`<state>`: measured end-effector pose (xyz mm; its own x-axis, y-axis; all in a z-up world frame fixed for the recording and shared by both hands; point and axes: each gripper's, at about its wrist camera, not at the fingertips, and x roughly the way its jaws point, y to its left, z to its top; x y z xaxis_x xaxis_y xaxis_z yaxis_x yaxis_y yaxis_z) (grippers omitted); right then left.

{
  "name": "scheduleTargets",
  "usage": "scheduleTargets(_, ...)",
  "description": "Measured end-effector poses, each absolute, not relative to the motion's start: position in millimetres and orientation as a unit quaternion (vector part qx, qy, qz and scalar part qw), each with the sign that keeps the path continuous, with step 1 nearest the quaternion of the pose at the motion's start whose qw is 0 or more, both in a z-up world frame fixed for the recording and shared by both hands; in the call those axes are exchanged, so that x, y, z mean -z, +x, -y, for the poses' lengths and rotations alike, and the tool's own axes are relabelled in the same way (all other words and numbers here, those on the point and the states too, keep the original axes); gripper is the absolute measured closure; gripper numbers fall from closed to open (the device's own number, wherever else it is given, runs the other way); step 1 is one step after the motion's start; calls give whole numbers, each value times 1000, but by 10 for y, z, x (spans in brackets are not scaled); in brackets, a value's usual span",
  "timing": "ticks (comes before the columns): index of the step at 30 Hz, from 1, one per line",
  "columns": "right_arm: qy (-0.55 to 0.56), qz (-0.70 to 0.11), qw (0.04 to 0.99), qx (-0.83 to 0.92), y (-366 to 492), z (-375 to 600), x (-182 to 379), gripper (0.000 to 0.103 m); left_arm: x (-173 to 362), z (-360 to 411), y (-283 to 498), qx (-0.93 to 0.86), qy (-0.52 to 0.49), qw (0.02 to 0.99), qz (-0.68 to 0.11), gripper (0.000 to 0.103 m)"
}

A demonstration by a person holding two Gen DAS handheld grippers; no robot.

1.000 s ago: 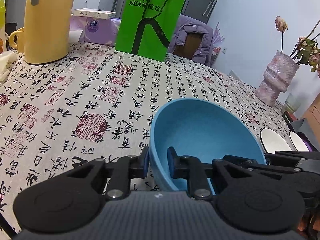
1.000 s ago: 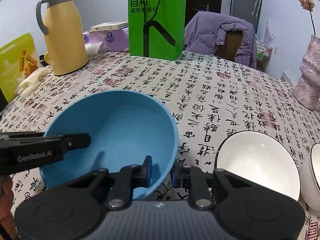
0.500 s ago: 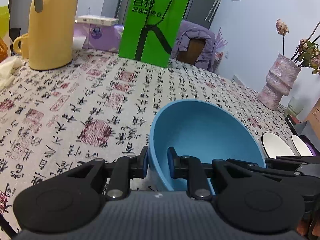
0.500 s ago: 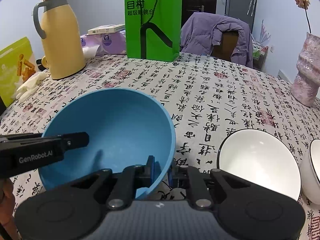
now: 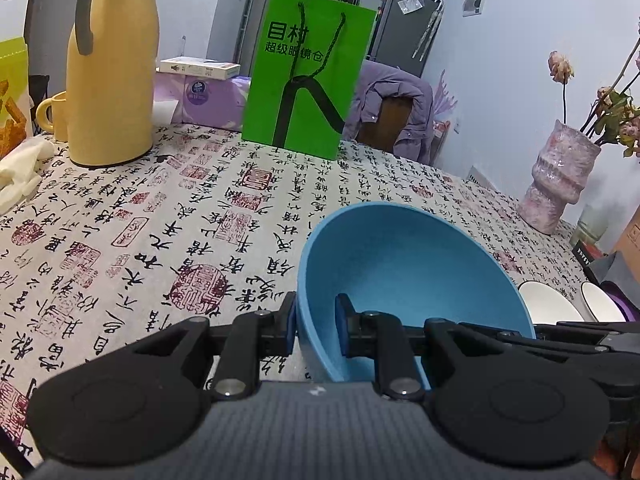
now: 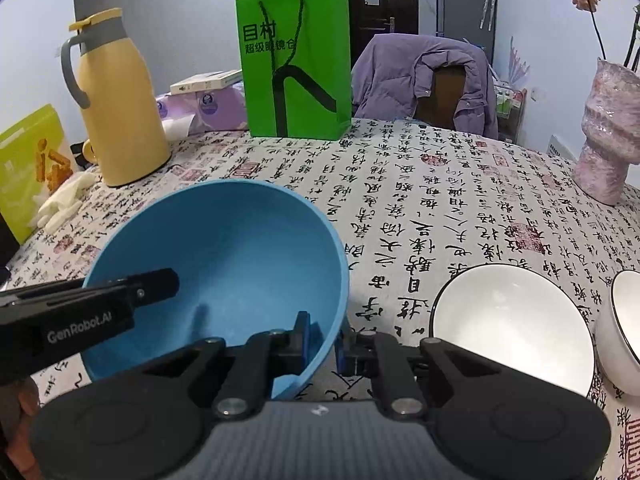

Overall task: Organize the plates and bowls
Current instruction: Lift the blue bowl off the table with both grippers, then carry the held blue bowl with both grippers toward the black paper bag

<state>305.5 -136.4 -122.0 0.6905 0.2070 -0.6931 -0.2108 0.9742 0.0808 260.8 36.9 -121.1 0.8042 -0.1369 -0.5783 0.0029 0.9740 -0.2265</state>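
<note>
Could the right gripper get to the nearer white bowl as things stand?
Probably not yet: the right gripper is shut on the blue bowl's rim. The white bowl sits just beside it, unobstructed, once freed.

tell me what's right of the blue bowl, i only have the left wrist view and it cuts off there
Observer: Two white bowls sit on the tablecloth, side by side and right of the blue bowl.
Operator: is the right gripper on the blue bowl too
Observer: Yes, the right gripper is shut on its near rim, one finger inside and one outside.
Operator: and mine
Observer: The left gripper clamps the rim on the opposite side, so both hold it.
Operator: anything left of the thermos
Observer: A yellow-green snack box stands there at the table edge.
</note>
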Motion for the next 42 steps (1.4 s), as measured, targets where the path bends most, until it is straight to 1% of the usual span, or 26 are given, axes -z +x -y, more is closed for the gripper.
scheduleTargets(27, 49, -333, 934, -122, 2665, 1443, 886, 91, 794, -354, 2222, 24, -98, 958, -269, 84)
scheduleTargets(42, 50, -313, 937, -145, 2336, 1256, 708, 91, 604, -550, 1844, 6, -98, 964, -246, 84)
